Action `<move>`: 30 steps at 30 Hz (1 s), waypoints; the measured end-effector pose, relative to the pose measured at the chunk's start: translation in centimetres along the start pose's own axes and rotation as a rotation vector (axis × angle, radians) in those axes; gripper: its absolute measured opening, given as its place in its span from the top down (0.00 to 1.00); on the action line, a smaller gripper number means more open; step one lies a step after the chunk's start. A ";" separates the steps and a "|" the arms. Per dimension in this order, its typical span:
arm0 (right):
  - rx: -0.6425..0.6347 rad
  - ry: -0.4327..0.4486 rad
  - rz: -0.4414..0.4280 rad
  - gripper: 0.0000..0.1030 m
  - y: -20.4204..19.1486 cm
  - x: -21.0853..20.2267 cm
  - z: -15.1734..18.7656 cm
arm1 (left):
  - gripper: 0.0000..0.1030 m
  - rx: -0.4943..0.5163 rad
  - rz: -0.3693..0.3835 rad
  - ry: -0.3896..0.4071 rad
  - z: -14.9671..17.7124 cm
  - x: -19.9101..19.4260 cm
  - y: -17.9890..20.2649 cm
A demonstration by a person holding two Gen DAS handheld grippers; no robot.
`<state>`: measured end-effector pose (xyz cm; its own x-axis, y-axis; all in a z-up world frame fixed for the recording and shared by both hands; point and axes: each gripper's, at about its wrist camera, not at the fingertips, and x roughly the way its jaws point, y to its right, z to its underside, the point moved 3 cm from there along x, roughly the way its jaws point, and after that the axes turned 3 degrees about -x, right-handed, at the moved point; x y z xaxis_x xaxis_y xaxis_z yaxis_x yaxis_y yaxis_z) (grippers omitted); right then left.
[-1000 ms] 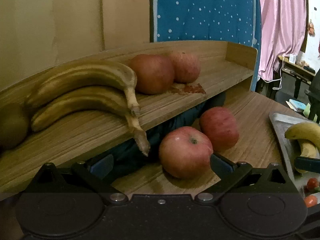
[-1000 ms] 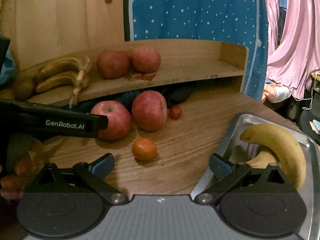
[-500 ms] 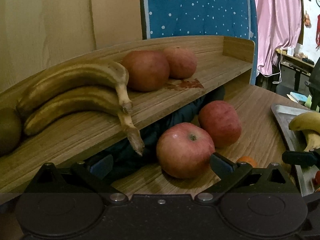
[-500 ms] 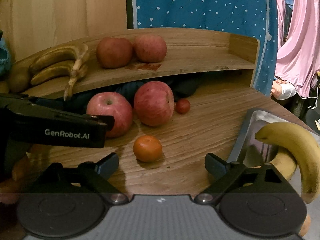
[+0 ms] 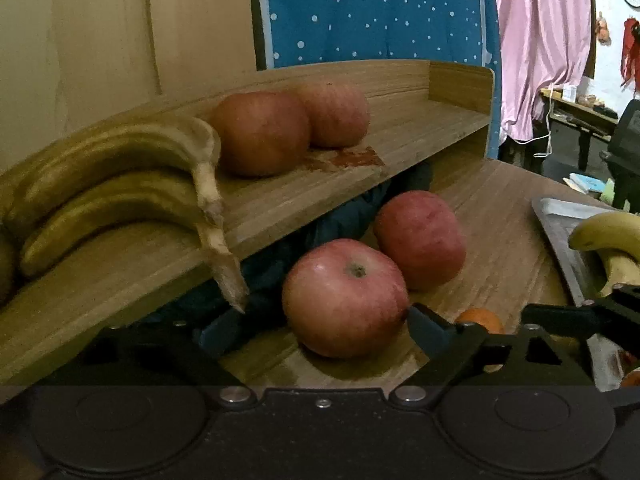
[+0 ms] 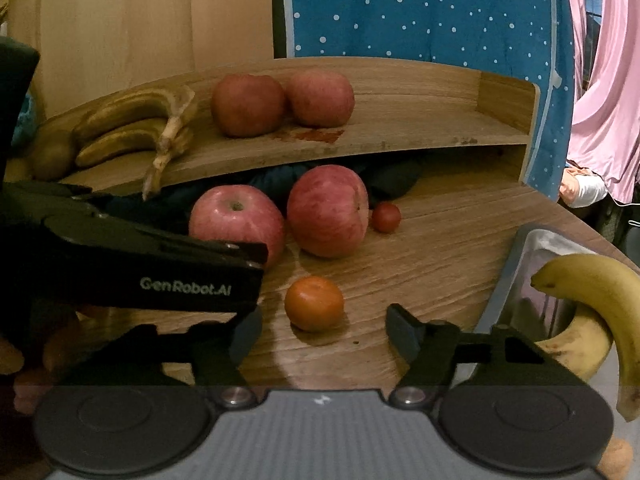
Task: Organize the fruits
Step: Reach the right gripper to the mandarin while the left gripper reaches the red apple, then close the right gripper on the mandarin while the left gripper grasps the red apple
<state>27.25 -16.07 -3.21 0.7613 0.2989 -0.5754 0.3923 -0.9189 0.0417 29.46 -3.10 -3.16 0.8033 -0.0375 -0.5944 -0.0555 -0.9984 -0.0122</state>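
A red apple [image 5: 345, 297] sits on the wooden table between the open fingers of my left gripper [image 5: 320, 326]; the right finger nearly touches it. It also shows in the right wrist view [image 6: 236, 220]. A second apple [image 5: 420, 236] lies just behind it. An orange tangerine [image 6: 314, 303] lies in front of my right gripper [image 6: 322, 334], which is open and empty. Two apples [image 6: 280, 102] and brown bananas [image 6: 136, 124] rest on the wooden shelf [image 6: 400, 132].
A metal tray [image 6: 516, 264] at the right holds two yellow bananas [image 6: 600, 304]. A small tomato [image 6: 386, 218] lies right of the apples. Dark cloth [image 6: 384, 184] lies under the shelf. The left gripper's body [image 6: 132, 264] crosses the right wrist view.
My left gripper has moved forward around the front apple. My right gripper has shifted left toward the tangerine, away from the tray.
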 end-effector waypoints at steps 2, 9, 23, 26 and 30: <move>-0.001 -0.004 0.008 0.40 -0.1 0.1 0.0 | 0.17 -0.002 0.009 0.003 0.0 0.1 0.1; -0.020 -0.010 0.015 0.57 -0.5 0.6 -0.2 | 0.31 -0.002 0.052 0.014 0.1 -0.1 0.5; -0.024 -0.003 -0.007 0.66 -0.6 -0.3 0.2 | 0.33 -0.016 0.048 0.001 0.2 -0.6 0.4; -0.025 0.004 -0.011 0.66 -0.7 -1.2 0.6 | 0.33 -0.020 0.048 -0.008 0.6 -1.2 0.4; -0.011 0.017 -0.016 0.66 -0.8 -2.6 1.4 | 0.33 -0.037 0.068 -0.012 1.5 -2.7 0.2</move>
<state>24.22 -16.47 -2.89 0.7636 0.3183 -0.5618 0.4100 -0.9111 0.0412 26.41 -3.08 -2.73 0.7913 -0.1048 -0.6024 -0.0873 -0.9945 0.0584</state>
